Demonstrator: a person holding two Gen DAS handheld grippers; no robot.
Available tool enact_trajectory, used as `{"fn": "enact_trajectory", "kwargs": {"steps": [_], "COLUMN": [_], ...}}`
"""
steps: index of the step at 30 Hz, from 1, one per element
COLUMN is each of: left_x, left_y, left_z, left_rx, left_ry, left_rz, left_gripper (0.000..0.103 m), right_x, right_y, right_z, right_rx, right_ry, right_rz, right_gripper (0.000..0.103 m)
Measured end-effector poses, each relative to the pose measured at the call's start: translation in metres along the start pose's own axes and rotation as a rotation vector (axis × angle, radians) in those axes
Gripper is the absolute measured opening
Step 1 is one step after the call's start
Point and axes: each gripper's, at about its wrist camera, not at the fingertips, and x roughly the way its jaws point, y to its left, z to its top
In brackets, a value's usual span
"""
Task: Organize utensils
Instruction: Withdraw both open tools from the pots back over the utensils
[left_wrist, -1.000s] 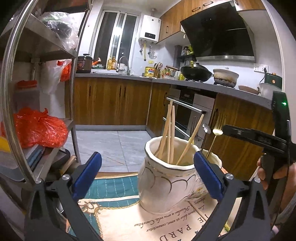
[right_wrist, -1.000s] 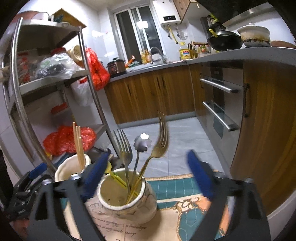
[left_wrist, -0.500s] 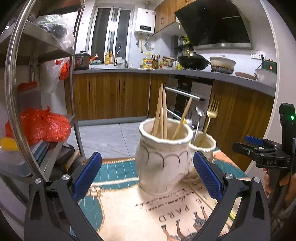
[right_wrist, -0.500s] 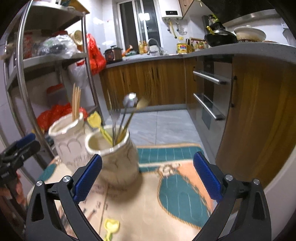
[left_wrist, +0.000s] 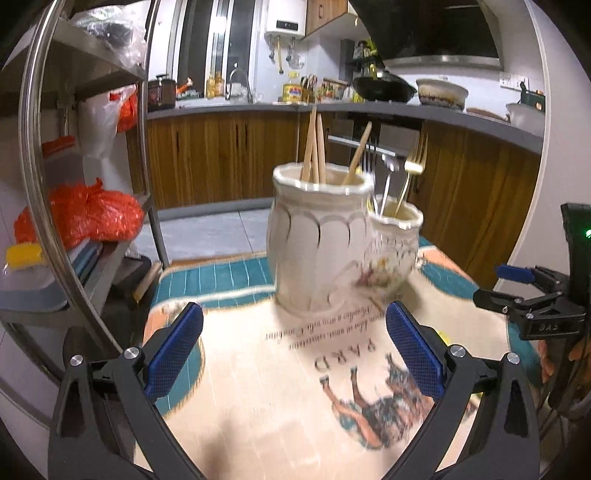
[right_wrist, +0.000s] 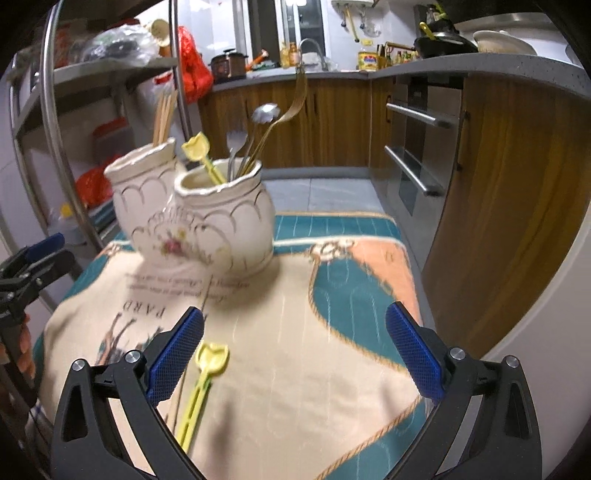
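Two white ceramic jars stand side by side on a printed cloth. The taller jar (left_wrist: 319, 240) (right_wrist: 142, 199) holds wooden chopsticks (left_wrist: 314, 147). The shorter jar (left_wrist: 395, 247) (right_wrist: 225, 221) holds forks, a spoon and a yellow plastic utensil (right_wrist: 201, 157). Another yellow utensil (right_wrist: 201, 387) lies flat on the cloth just by my right gripper's left finger. My left gripper (left_wrist: 293, 354) is open and empty, back from the jars. My right gripper (right_wrist: 293, 354) is open and empty; it also shows at the right edge of the left wrist view (left_wrist: 532, 295).
The cloth (right_wrist: 332, 332) covers a small table. A metal rack (left_wrist: 85, 166) with red bags stands to the left. Wooden kitchen cabinets (right_wrist: 498, 184) and an oven are close on the right, tiled floor beyond the far edge.
Both grippers have drawn back and up from the jars. The right gripper has left the fork jar, and the yellow utensil on the cloth has come into view.
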Motion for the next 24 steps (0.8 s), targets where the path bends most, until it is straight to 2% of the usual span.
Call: {"fn": "enact_trajectory", "kwargs": {"steps": [10, 24], "left_x": [0.006, 0.008], "left_y": [0.004, 0.001], "left_z": [-0.029, -0.03], "left_rx": [-0.021, -0.017], "left_ry": [0.109, 0.124], "left_rz": [0.027, 0.008], "left_gripper": [0.097, 0.097], "right_x": [-0.001, -0.011], "right_y": [0.018, 0.027], "right_z": [-0.02, -0.039], "right_rx": [-0.047, -0.03], "right_ry": [0.074, 0.13], "right_rz": [-0.021, -0.008], "right_gripper": [0.098, 0.098]}}
